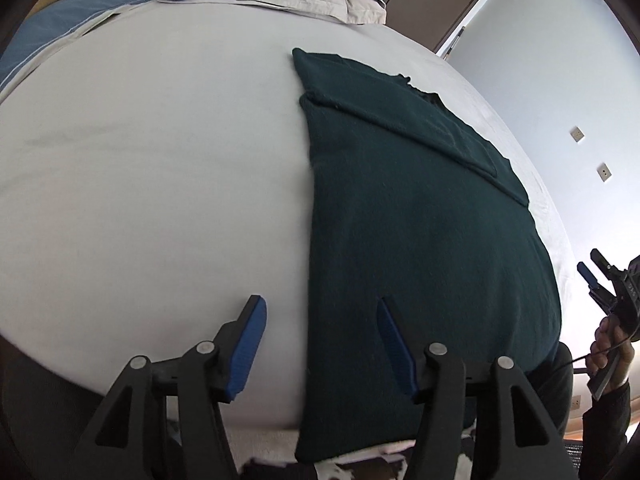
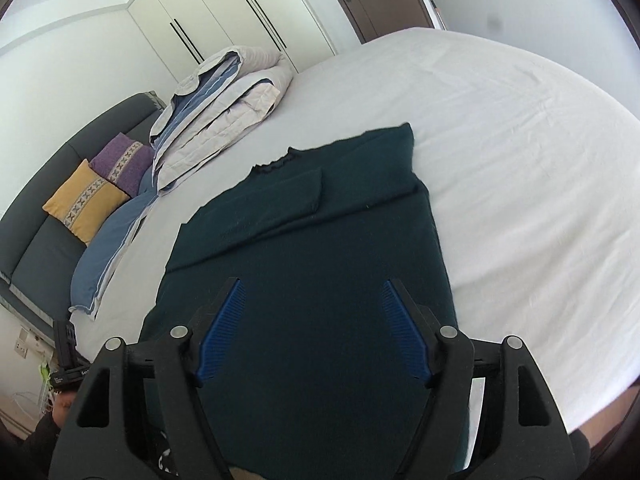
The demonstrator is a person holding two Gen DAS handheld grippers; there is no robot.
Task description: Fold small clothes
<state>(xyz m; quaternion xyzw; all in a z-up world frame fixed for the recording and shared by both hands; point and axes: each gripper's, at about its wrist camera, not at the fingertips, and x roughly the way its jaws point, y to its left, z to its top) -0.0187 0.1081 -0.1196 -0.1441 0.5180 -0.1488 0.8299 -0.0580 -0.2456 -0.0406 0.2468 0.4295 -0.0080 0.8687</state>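
Both claws are off the cloth: the left gripper [image 1: 320, 344] hangs with its blue-padded jaws spread wide and nothing between them, one pad over bare sheet and the other over the near left edge of the garment, while the right gripper [image 2: 314, 330] stands just as wide, released and empty, hovering above the lower body of the cloth without pressing on it. In the left wrist view that right gripper [image 1: 600, 280] shows at the far right edge, held by a hand [image 1: 612, 356] clear of the bed's side. Beneath them lies the dark green knitted sweater [image 2: 304, 264], flat on the white bed sheet [image 1: 160, 184], narrowed to a long panel, with a sleeve [image 1: 412, 120] laid slantwise across the chest and the frilled collar [image 2: 280, 162] at the far end. My read is that the side folds and sleeves are finished and the lengthwise fold is the step in hand. The next move calls for both claws to drop to the near hem, one at each corner, pinch through all layers, and carry that edge up towards the collar without dragging the tucked sleeve loose. Further out, a folded beige and blue duvet [image 2: 216, 108] sits at the bed's head, well apart from the sweater.
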